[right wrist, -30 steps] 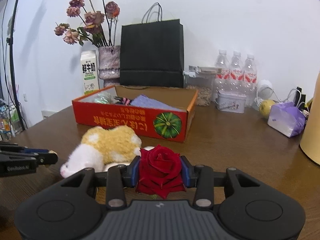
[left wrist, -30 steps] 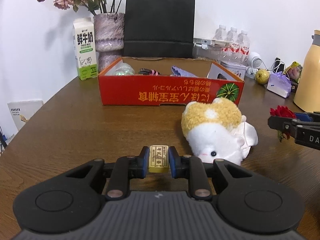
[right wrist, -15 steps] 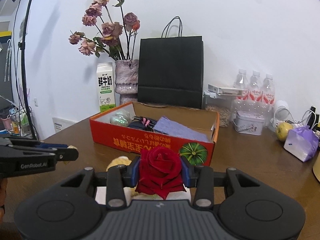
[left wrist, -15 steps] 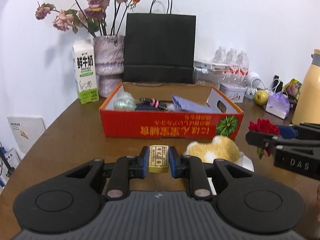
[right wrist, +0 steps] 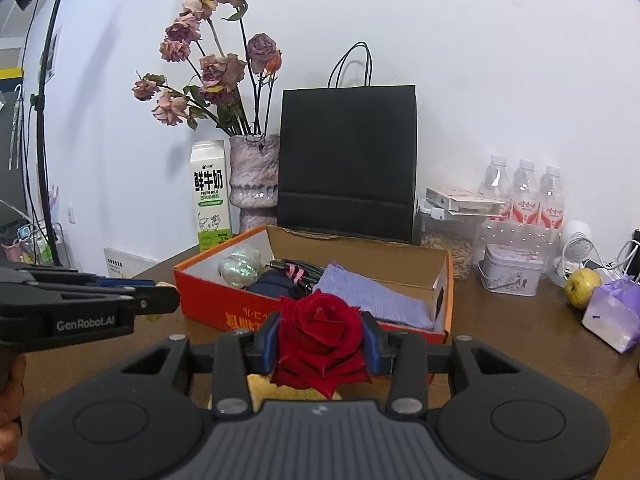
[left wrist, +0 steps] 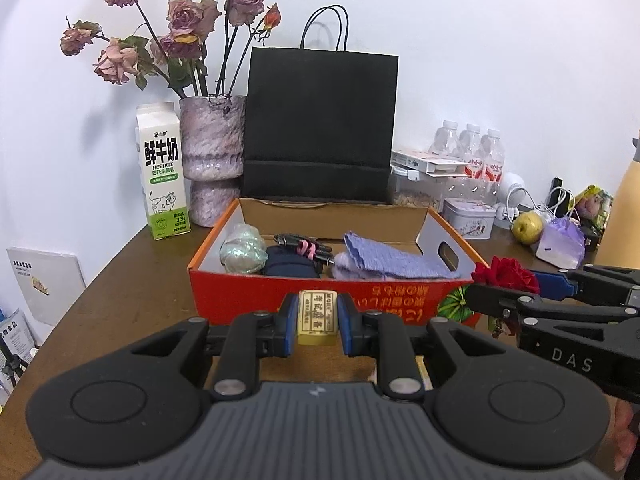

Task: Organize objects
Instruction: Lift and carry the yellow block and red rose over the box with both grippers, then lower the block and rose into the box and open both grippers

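An open orange cardboard box (left wrist: 248, 300) (right wrist: 224, 312) sits on the brown table, holding a shiny ball (left wrist: 243, 254), a dark pouch (left wrist: 291, 266), a bundled cable (left wrist: 304, 245) and a purple cloth (left wrist: 394, 262). My left gripper (left wrist: 318, 316) is shut on a small gold bar (left wrist: 317, 318), raised just in front of the box's near wall. My right gripper (right wrist: 320, 340) is shut on a red rose (right wrist: 320, 344) (left wrist: 506, 274), in front of the box's right corner. A yellow plush toy (right wrist: 276, 390) peeks out below the rose.
Behind the box stand a black paper bag (left wrist: 320, 132), a vase of dried roses (left wrist: 212, 160) and a milk carton (left wrist: 162, 172). Water bottles (left wrist: 472, 156), a tin (left wrist: 468, 218), an apple (left wrist: 528, 228) and a purple bag (left wrist: 562, 242) crowd the right.
Both grippers have risen and moved toward the box, each keeping its hold. The plush toy has dropped below the fingers, and the box's inside now shows.
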Demonstrator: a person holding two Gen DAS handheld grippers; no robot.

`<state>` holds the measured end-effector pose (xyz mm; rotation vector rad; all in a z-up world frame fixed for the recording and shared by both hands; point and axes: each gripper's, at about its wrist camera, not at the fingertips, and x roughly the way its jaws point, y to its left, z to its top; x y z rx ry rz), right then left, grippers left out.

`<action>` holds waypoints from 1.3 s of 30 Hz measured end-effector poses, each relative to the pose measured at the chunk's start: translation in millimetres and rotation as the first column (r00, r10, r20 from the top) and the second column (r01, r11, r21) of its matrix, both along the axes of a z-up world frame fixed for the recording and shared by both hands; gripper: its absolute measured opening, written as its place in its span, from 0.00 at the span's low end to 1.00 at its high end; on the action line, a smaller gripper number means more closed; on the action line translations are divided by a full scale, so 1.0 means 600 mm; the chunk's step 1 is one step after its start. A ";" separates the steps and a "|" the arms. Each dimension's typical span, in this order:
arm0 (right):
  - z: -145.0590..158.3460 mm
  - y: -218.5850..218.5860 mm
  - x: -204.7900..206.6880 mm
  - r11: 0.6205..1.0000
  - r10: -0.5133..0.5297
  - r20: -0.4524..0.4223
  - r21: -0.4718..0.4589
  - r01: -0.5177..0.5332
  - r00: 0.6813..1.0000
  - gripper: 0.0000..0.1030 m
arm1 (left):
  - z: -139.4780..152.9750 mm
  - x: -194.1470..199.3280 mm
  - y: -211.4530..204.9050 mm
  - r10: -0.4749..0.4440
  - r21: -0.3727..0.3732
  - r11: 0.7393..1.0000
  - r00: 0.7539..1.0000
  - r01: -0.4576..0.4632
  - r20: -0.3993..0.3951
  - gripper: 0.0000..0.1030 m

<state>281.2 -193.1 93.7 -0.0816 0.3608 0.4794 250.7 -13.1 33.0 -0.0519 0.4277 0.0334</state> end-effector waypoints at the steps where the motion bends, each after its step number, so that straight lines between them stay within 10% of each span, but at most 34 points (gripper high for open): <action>1: 0.001 0.003 0.004 1.000 0.000 0.002 -0.001 0.000 1.000 0.38 | 0.001 0.004 0.001 0.001 -0.001 1.000 1.000 -0.001 0.002 0.21; 39: -0.011 0.070 0.230 0.999 0.022 -0.015 0.029 -0.022 1.000 0.38 | -0.004 0.255 0.038 -0.008 -0.058 0.998 1.000 0.008 -0.012 0.21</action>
